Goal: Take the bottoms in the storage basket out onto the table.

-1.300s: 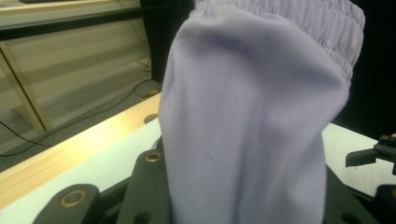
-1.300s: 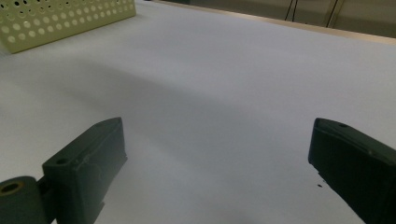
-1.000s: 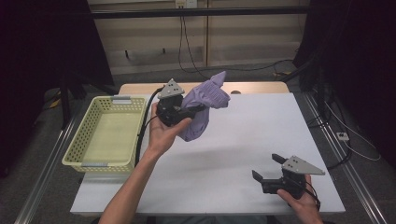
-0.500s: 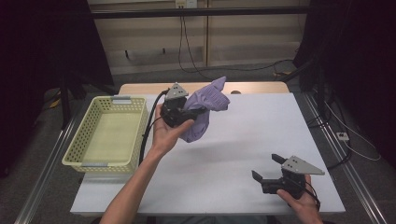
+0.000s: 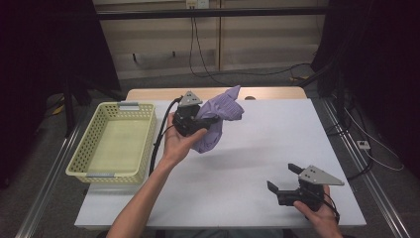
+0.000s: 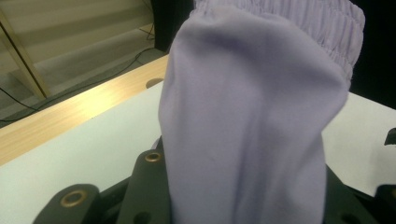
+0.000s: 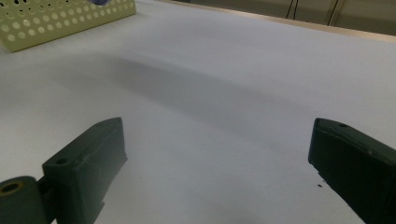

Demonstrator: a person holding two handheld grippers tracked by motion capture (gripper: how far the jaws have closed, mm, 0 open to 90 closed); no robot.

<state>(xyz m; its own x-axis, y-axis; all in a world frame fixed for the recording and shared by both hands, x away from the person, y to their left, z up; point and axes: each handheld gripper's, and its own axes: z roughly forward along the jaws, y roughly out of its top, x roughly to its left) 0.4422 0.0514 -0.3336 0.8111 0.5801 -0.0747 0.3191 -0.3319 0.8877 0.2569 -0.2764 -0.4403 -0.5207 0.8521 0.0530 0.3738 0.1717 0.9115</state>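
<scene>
The left tool (image 5: 198, 119) is held up over the worktop's (image 5: 257, 148) far-left part, clamped on a purple cloth (image 5: 215, 121). The cloth's long axis runs from a drooping lower end near the hand up and rightward to its gathered elastic edge (image 6: 299, 23), which points toward the far-right. In the left gripper view the cloth rises between the jaws and hides most of what lies beyond. A yellow basket (image 5: 114, 144) sits along the left edge, near the cloth. The right tool (image 5: 287, 184) rests at the near-right corner, jaws apart, with nothing between them. The white worktop between the two tools is bare, as is its right half.
</scene>
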